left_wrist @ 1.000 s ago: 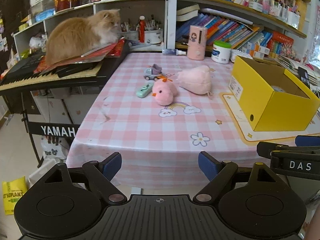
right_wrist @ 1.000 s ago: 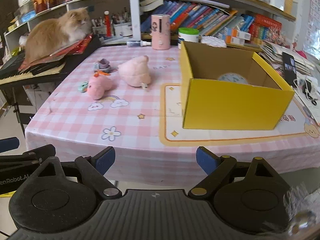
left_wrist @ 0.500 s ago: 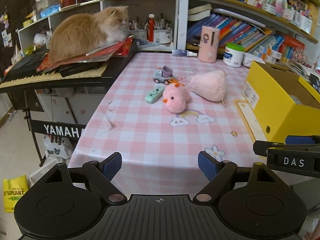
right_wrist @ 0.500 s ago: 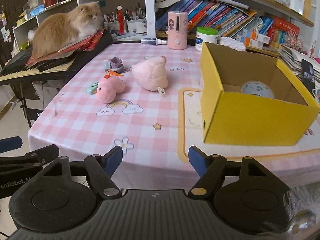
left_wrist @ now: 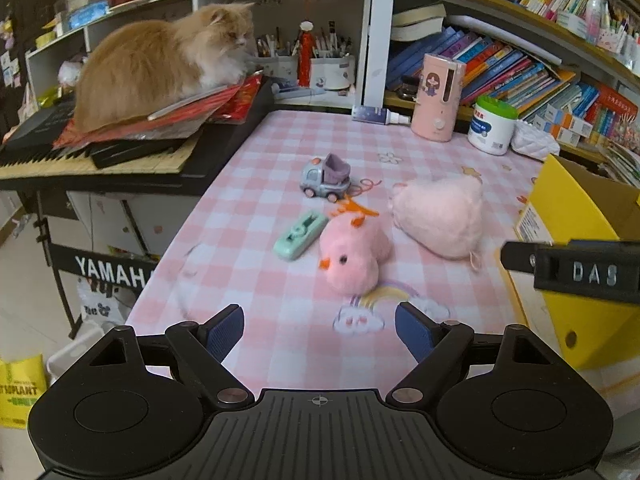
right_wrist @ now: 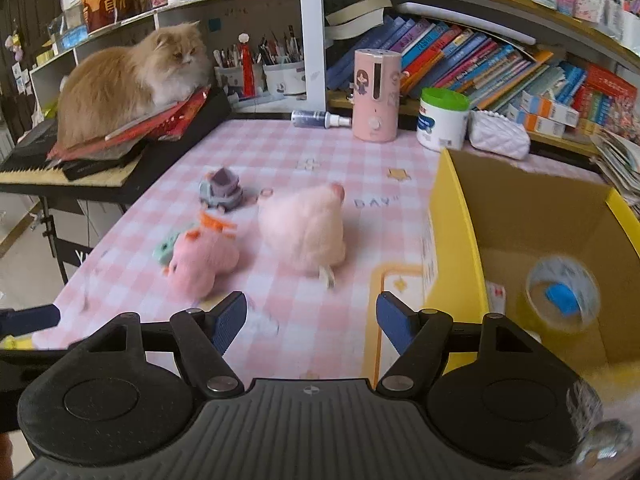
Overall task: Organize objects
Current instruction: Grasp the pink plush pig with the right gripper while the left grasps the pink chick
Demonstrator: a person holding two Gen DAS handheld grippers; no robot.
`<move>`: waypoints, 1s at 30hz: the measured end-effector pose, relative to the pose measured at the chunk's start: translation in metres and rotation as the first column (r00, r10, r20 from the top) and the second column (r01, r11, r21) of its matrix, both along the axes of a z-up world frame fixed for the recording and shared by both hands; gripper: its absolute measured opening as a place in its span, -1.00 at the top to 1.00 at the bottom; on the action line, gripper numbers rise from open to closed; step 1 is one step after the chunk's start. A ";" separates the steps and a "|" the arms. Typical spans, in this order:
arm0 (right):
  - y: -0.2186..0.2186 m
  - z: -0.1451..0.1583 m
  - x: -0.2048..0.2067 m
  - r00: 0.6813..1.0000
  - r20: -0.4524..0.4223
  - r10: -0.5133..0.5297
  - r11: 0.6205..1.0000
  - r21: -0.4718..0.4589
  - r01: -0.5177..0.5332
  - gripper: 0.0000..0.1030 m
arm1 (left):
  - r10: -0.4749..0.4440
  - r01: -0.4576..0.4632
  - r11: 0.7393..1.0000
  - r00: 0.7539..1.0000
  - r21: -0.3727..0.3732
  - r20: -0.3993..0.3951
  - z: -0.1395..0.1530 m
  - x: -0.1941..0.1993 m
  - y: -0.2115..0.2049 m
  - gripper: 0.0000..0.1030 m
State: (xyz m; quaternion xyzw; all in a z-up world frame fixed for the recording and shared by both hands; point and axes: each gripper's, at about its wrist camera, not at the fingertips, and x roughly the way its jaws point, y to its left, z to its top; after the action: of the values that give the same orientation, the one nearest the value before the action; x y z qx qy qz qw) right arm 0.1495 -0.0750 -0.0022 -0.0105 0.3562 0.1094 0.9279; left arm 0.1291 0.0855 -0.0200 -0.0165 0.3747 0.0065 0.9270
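On the pink checked tablecloth (left_wrist: pixel 256 280) lie a pink chick plush (left_wrist: pixel 354 258) (right_wrist: pixel 202 262), a paler pink plush (left_wrist: pixel 440 218) (right_wrist: pixel 304 230), a grey toy truck (left_wrist: pixel 326 180) (right_wrist: pixel 222 192) and a mint green toy (left_wrist: pixel 298 236) (right_wrist: pixel 166 248). An open yellow box (left_wrist: pixel 568 204) (right_wrist: pixel 452 232) stands to their right, with a tape roll (right_wrist: pixel 562 294) inside. My left gripper (left_wrist: pixel 319 320) hovers open just short of the chick. My right gripper (right_wrist: pixel 310 310) is open too, near the pale plush and beside the box's left wall. Neither holds anything.
An orange cat (left_wrist: pixel 160 72) rests on papers atop a keyboard (left_wrist: pixel 100 160) left of the table. At the table's far edge stand a spray bottle (left_wrist: pixel 380 116), a pink dispenser (left_wrist: pixel 438 98) and a white jar (left_wrist: pixel 494 126). Bookshelves rise behind.
Both grippers have moved forward over the table towards the toys, which look larger and nearer. The right gripper's jaws stand narrower than a second ago.
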 end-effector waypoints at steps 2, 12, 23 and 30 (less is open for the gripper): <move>-0.001 0.000 0.018 1.000 -0.008 0.005 1.000 0.016 -0.005 -0.37 | -0.005 0.005 1.000 1.000 0.011 -0.010 -0.003 0.015 -0.004 -0.62; 0.007 -0.003 0.100 0.998 -0.050 0.024 0.998 0.055 -0.021 -0.75 | -0.043 0.045 0.998 0.998 0.049 -0.042 -0.022 0.081 -0.023 -0.52; 0.023 -0.039 0.160 0.984 -0.177 0.016 0.999 0.046 -0.008 -0.93 | -0.081 0.089 0.994 0.987 0.055 -0.140 -0.052 0.124 -0.030 -0.17; 0.025 -0.059 0.169 0.972 -0.230 0.043 0.996 0.090 -0.023 -0.31 | -0.078 0.081 0.997 0.987 0.016 -0.138 -0.048 0.117 -0.024 0.04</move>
State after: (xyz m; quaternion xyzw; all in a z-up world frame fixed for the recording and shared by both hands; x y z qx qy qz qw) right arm 0.3181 -0.0501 -0.0611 0.0367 0.4568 0.1405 0.8776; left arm 0.2460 0.0617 -0.0683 0.0087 0.4380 -0.0253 0.8986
